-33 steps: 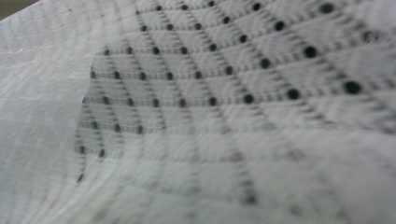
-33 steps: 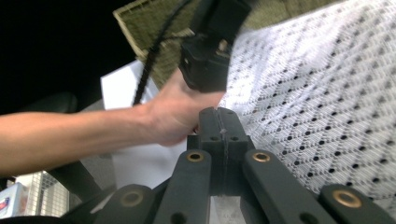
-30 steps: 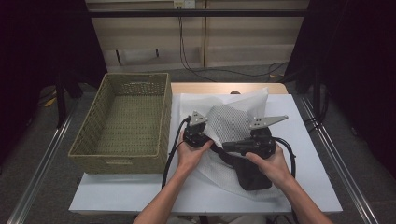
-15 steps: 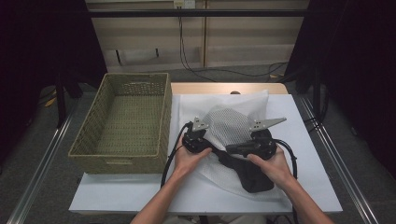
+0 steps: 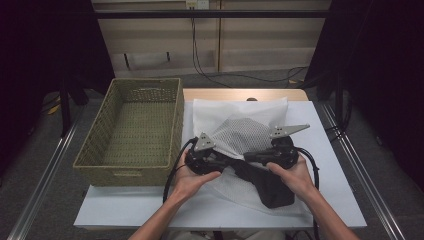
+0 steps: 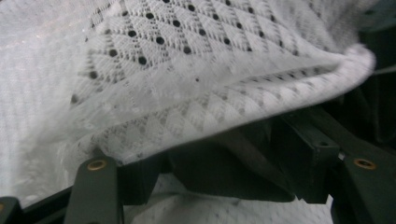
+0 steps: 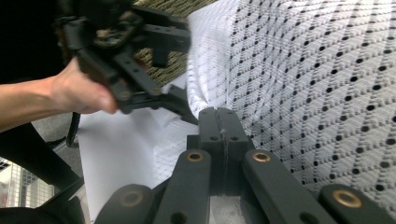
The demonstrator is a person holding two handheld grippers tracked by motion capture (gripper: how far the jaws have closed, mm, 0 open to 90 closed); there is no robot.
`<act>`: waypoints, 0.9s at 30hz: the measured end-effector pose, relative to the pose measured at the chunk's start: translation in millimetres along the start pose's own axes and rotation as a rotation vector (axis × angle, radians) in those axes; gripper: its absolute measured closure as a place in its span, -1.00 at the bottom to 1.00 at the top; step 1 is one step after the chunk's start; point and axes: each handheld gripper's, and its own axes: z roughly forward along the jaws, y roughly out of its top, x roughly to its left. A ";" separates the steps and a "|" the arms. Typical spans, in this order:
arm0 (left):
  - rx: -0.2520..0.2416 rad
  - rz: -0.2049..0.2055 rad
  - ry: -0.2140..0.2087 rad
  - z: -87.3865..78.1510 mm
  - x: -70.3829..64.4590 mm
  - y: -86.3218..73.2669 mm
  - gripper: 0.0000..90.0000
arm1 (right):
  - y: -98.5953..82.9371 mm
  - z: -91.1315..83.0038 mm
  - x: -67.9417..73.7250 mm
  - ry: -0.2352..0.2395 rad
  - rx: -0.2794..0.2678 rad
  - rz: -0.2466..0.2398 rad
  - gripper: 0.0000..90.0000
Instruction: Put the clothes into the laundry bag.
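Both grippers hold the mesh (image 5: 240, 135) lifted at table centre, apparently to spread or fold it: the right gripper (image 7: 218, 122) pinches it with jaws shut, the left gripper (image 5: 200, 157), at nine o'clock, has jaws spread under its hem

The counter (image 5: 340, 200) is white, with a wooden strip along its far edge at 12 o'clock. A woven basket (image 5: 134, 131) stands at 9 o'clock, overhanging the left edge. A white mesh cloth (image 5: 240, 131) lies at the centre, and a black cloth (image 5: 272, 189) rests on it toward 5 o'clock.
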 end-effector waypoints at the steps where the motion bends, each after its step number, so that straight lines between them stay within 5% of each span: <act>1: -0.008 0.014 0.006 -4.1 -2.6 0.2 -0.14 | 0.0 0.0 -0.6 -0.001 0.001 0.000 1.00; 5: -0.052 0.013 -0.023 -18.2 -8.0 3.2 -0.11 | 0.5 -0.7 -2.3 -0.004 -0.005 0.005 1.00; 8: -0.043 0.062 -0.073 -23.6 -17.7 4.7 0.07 | 1.1 0.5 -2.3 -0.002 -0.006 0.002 1.00; 12: -0.029 0.044 -0.198 -5.5 -28.9 2.5 0.19 | 1.9 2.4 -2.2 -0.003 -0.002 0.002 1.00; 14: 0.021 0.076 -0.237 9.0 -39.8 0.6 0.12 | 2.2 2.3 -2.1 0.000 -0.002 0.001 1.00; 16: 0.031 0.083 -0.228 20.9 -45.5 -2.6 0.01 | 2.0 2.4 -2.4 0.001 0.000 0.000 1.00; 21: 0.035 0.014 -0.279 47.2 -42.7 -8.0 0.00 | 1.4 1.7 -1.6 0.002 0.002 0.001 1.00; 27: 0.090 0.036 -0.272 67.1 -47.4 -14.0 -0.11 | 1.7 0.3 -0.8 0.004 0.001 -0.003 1.00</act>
